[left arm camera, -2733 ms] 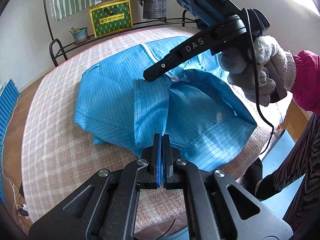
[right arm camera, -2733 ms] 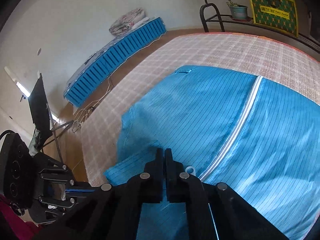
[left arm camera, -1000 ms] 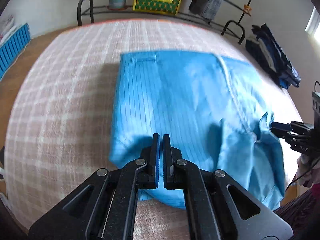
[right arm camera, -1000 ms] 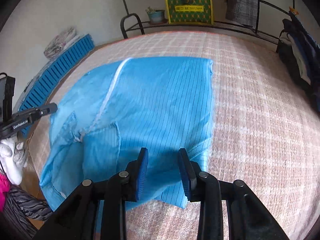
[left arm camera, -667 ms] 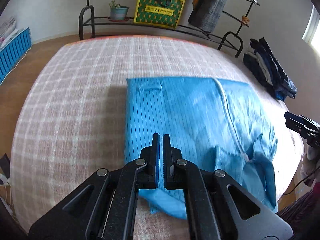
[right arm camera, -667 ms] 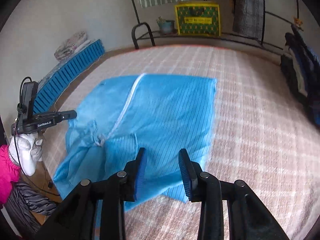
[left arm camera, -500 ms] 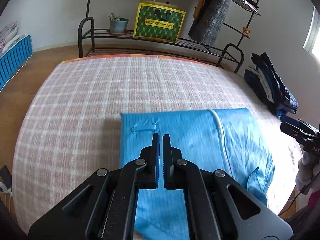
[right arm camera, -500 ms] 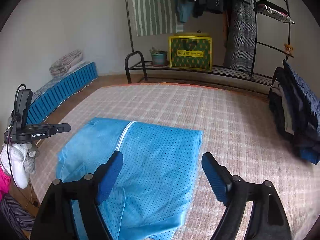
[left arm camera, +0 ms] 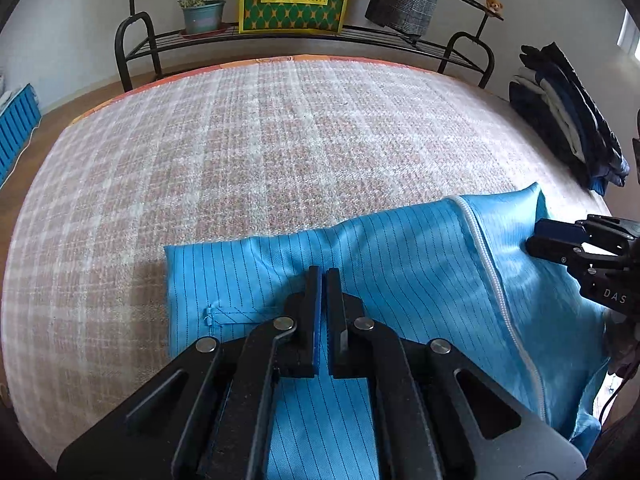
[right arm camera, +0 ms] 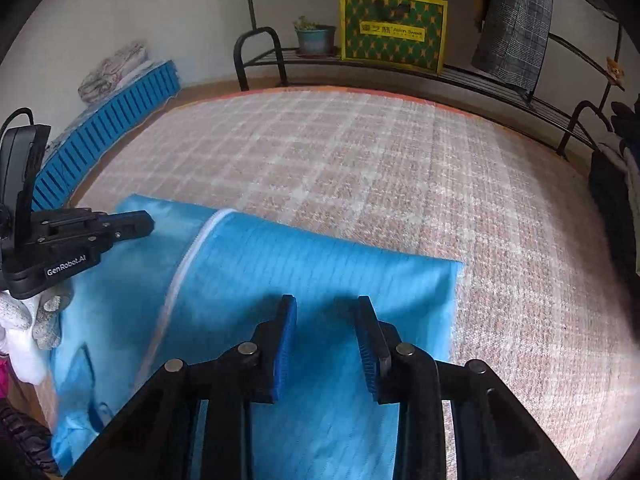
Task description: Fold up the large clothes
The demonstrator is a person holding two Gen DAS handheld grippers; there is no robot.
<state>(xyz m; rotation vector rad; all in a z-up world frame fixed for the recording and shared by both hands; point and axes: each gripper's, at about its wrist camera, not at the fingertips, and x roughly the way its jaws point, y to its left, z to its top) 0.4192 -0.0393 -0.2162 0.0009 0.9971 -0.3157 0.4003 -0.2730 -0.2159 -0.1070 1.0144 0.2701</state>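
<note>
Spread across the near side of a plaid-covered bed (left arm camera: pixel 280 152): a blue pinstriped zip garment (right arm camera: pixel 320 280), thin, soft and probably light, likely slippery; best pinched at corners or hem. White zipper (left arm camera: pixel 492 272) running down it. Right gripper (right arm camera: pixel 326 336) parted, holding nothing; left gripper (left arm camera: pixel 323 316) pressed together, seemingly on nothing.
</note>
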